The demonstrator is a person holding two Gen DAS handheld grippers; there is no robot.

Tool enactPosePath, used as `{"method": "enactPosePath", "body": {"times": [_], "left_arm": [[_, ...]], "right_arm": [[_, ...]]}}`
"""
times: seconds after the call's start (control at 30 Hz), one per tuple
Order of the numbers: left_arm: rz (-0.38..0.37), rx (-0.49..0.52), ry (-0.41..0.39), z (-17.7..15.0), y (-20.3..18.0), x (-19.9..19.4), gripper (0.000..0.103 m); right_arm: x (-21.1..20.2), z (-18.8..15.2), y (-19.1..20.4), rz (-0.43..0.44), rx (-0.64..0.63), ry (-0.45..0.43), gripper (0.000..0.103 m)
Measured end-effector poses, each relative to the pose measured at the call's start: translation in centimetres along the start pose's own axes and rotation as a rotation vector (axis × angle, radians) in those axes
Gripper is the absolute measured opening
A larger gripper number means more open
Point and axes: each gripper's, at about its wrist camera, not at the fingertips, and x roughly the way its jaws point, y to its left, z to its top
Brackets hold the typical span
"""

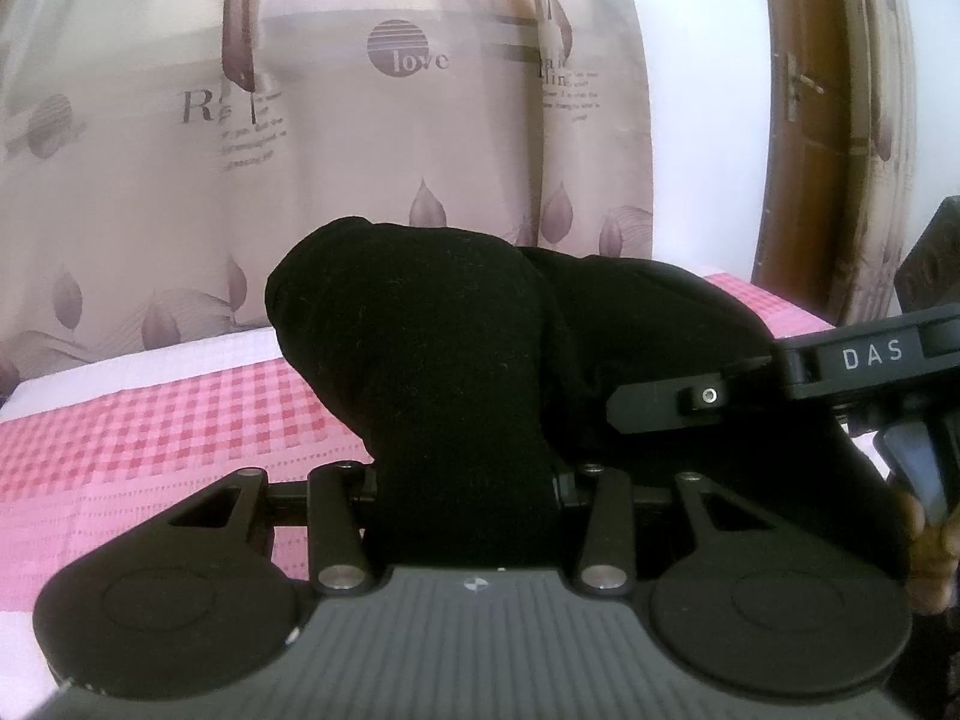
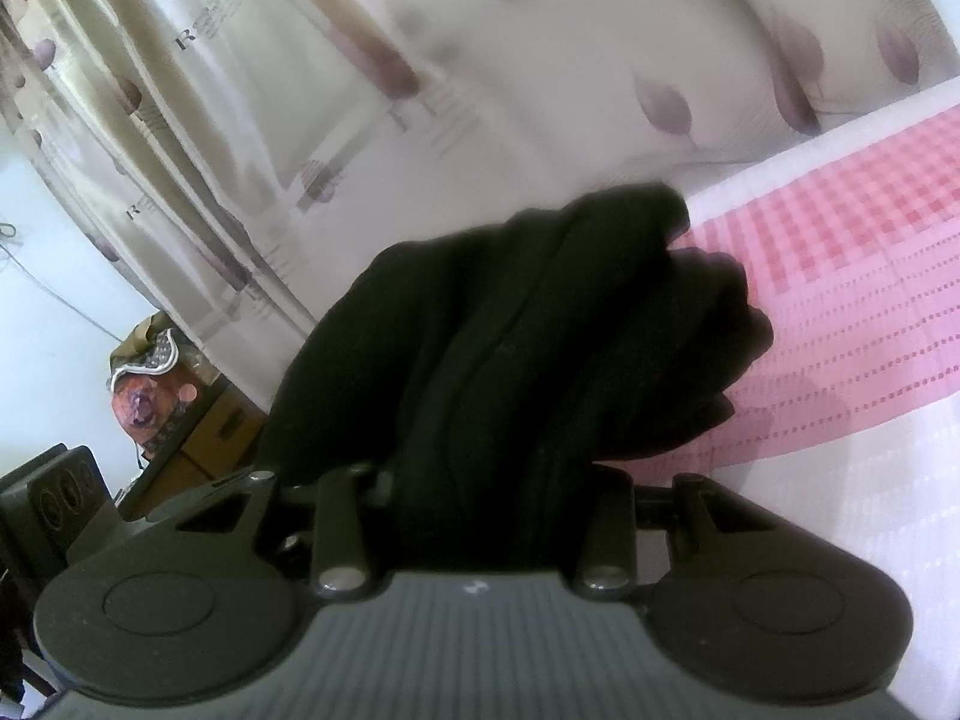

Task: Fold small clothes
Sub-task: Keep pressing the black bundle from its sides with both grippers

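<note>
**Gripping black cloth at two points above the pink bed**

Holding on both sides here: the left gripper (image 1: 465,483) has its jaws clamped on a thick bunch of the black garment (image 1: 432,348), and the right gripper (image 2: 474,480) is pinched on another gathered part of the same garment (image 2: 510,324). Neither set of tongs is released; cloth fills the gap between the fingers in both wrist views.

The garment is raised, bulging up ahead of the jaws, with its far folds drooping toward the checked bedsheet (image 1: 150,420). Whether any of it touches the sheet is hidden behind the bulk. In the left view the other tool reaches in from the right edge, close against the cloth.

How will it handle? Soft and limp, by the look of it. It slumps in rounded lobes and holds no edge of its own. Matte, slightly fuzzy knit, light enough to hang from two pinches, nothing fragile, not slippery. A raised seam or hem runs lengthwise through the folds in the right view, and that is my pick for a grip: seams and corners give a firmer, thinner bite than this wadded middle, which will want shaking flat first.

Behind it, a glossy printed curtain (image 1: 390,138) with leaf shapes, smooth against the sheet's woven, dotted weave.
</note>
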Motion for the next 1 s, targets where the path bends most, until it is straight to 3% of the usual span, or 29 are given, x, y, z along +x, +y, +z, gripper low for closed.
{"method": "enactPosePath", "body": {"times": [1.0], "left_arm": [[0.012, -0.027, 0.014, -1.5, 0.7, -1.6, 0.043]], "right_arm": [[0.0, -2.0, 1.1, 0.008, 0.001, 0.009, 0.039]]}}
